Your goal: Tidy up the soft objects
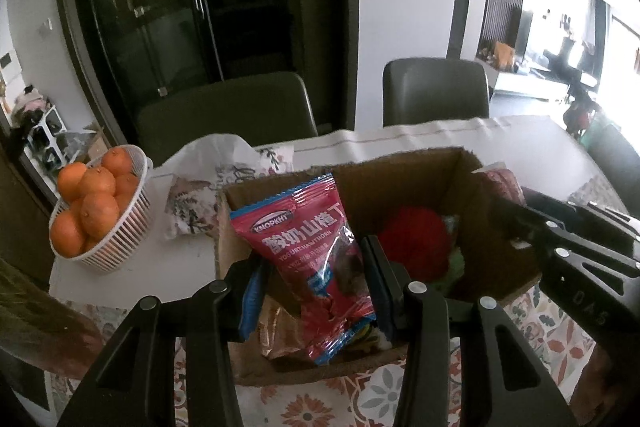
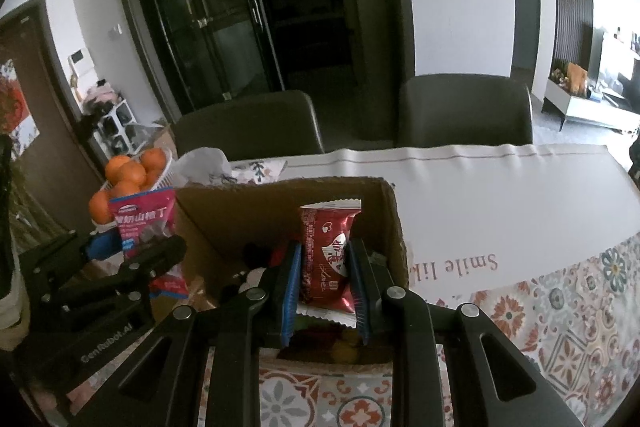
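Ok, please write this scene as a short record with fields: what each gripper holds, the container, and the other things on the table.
left gripper: shut on pink snack bag, above the box
right gripper: shut on red snack pack, above the box
box: open cardboard, with a red soft item inside
basket: white, full of oranges, left of the box
tablecloth: floral pattern
chairs: two, behind the table

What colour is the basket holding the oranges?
White, with slatted sides: the basket shows best in the left wrist view.
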The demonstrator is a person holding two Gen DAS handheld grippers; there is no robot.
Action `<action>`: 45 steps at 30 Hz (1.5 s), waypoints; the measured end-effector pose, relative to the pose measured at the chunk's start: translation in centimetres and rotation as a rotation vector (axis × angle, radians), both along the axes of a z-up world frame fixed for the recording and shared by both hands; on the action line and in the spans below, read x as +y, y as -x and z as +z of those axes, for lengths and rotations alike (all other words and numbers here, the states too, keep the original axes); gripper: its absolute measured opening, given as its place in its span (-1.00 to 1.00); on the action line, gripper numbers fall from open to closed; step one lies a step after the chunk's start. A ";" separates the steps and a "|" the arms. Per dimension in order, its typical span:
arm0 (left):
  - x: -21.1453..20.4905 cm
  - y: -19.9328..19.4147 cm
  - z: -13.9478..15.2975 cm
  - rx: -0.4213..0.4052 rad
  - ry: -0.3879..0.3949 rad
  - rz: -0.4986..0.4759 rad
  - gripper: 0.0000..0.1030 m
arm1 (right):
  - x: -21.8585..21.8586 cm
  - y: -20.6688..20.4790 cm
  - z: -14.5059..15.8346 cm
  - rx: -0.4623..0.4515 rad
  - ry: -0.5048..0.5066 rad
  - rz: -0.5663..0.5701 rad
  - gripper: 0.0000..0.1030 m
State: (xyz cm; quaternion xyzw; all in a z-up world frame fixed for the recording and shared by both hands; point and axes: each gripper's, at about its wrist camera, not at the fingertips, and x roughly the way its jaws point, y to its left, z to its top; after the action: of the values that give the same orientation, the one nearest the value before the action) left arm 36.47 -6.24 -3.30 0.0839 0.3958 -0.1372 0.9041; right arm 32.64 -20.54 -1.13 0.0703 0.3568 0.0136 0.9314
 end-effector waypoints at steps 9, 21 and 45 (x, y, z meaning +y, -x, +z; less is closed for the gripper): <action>0.2 -0.2 -0.9 0.041 0.003 0.017 0.19 | -0.2 -0.9 -1.3 0.038 0.006 0.004 0.08; 2.2 5.0 3.0 -0.025 0.016 0.090 0.39 | -0.1 2.5 0.6 0.008 0.011 -0.032 0.08; 4.0 21.6 11.3 -0.264 0.025 0.145 0.84 | 1.7 19.3 8.1 -0.162 0.072 -0.107 0.54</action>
State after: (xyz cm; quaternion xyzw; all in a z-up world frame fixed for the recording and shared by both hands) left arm 14.86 -2.23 8.03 0.0611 0.2768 -0.0645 0.9568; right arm 13.33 -18.80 6.99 0.0541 0.2761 -0.0434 0.9586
